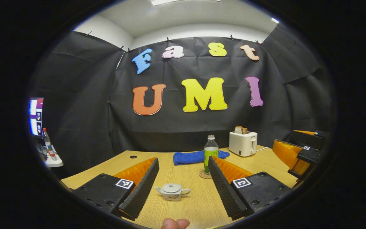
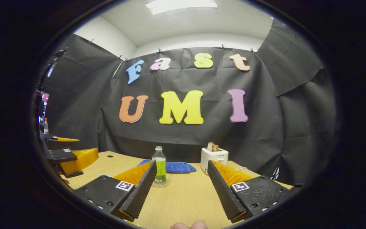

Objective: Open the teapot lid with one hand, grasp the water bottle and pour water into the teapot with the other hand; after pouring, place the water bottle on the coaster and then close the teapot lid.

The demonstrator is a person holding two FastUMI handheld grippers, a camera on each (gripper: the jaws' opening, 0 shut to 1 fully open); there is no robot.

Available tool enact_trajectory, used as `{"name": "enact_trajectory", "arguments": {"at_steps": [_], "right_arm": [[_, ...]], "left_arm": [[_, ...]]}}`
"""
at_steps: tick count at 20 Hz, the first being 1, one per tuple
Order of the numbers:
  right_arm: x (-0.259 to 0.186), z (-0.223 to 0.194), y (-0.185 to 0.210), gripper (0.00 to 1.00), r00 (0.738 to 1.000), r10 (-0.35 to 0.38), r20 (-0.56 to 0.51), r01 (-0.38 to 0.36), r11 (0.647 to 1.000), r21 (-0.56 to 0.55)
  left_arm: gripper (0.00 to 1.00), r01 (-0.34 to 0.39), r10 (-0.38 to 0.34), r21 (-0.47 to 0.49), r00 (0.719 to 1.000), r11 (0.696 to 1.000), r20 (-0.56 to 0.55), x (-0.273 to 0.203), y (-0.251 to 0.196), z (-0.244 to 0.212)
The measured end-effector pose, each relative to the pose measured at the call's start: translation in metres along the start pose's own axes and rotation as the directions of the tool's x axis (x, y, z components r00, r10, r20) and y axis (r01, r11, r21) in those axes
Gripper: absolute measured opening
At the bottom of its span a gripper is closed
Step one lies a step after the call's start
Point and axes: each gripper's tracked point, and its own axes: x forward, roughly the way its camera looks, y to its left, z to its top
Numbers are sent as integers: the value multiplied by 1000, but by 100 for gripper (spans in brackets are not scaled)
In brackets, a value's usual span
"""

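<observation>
A small white teapot (image 1: 172, 192) with its lid on sits on the wooden table, between the spread fingers of my left gripper (image 1: 183, 187), which is open and not touching it. Behind it a clear water bottle (image 1: 210, 154) with a green label stands upright on a round coaster (image 1: 204, 174). In the right gripper view the same water bottle (image 2: 159, 166) stands ahead and slightly left of centre. My right gripper (image 2: 181, 186) is open with nothing between its fingers. The right gripper (image 1: 299, 152) also appears at the right edge of the left gripper view, and the left gripper (image 2: 70, 157) at the left edge of the right gripper view.
A blue cloth (image 1: 195, 157) lies behind the bottle. A white toaster (image 1: 243, 143) with bread in it stands at the back right. A side shelf with a bottle (image 1: 48, 144) and a screen is off the table's left. A fingertip (image 1: 175, 223) shows at the bottom edge.
</observation>
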Motion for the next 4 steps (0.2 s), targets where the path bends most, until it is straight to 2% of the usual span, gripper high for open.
{"name": "enact_trajectory", "arguments": {"at_steps": [4], "right_arm": [[-2,1,0,95,1000,-6,-1,6,1000,9]], "left_arm": [[97,-2,2,0,1000,1000,1,0,1,1]]}}
